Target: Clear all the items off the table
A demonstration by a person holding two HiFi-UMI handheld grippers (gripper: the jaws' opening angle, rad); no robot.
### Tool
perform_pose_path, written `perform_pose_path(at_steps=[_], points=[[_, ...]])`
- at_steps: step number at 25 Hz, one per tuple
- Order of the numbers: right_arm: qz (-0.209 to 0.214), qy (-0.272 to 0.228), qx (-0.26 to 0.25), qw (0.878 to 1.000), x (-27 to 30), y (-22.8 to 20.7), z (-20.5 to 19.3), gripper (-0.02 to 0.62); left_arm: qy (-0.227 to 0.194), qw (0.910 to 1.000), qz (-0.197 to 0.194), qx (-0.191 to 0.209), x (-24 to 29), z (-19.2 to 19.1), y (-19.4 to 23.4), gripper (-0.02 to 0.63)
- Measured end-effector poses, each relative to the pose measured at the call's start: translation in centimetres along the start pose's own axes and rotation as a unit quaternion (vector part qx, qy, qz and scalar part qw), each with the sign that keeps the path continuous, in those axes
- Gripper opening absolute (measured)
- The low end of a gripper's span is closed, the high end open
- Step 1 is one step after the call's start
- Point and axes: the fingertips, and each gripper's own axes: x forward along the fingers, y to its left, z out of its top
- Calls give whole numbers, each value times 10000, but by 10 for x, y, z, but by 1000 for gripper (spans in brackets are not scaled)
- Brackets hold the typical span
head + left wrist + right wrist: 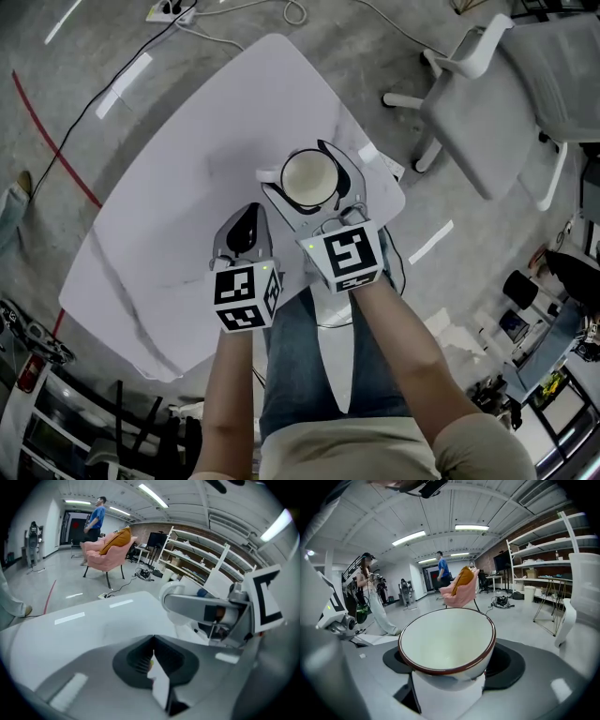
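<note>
A white bowl with a dark red rim (308, 178) (446, 639) is held upright over the right part of the white table (178, 197), with my right gripper (314, 194) (447, 665) shut on its lower sides. The bowl looks empty inside. My left gripper (246, 221) (152, 644) hangs over the table's near middle, to the left of the right one, jaws shut with nothing between them. In the left gripper view the right gripper (208, 612) with the bowl (174, 603) shows at the right. No other item shows on the tabletop (84, 620).
A grey office chair (502, 89) stands to the right of the table. A power strip and cables (174, 11) lie on the floor beyond it, with a red floor line (56, 150). A pink armchair (108, 555), shelves (201, 557) and standing people (368, 588) are farther off.
</note>
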Motion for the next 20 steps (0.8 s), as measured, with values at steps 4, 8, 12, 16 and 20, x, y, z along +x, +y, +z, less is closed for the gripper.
perform_pose_path(at_steps=[4, 8, 12, 16, 20], points=[[53, 19, -33, 10000, -10, -16, 0, 410, -50, 10000, 24, -8, 10, 4, -18, 9], [56, -24, -44, 10000, -22, -39, 4, 410, -97, 9999, 31, 21, 19, 12, -41, 9], [-21, -84, 55, 9999, -36, -68, 6, 410, -123, 9999, -4, 103, 28, 18, -68, 9], [-158, -181, 99, 9997, -52, -104, 7, 410, -127, 9997, -62, 218, 41, 21, -101, 9], [-314, -194, 148, 9992, -75, -144, 1, 410, -71, 9993, -154, 322, 55, 17, -142, 9]])
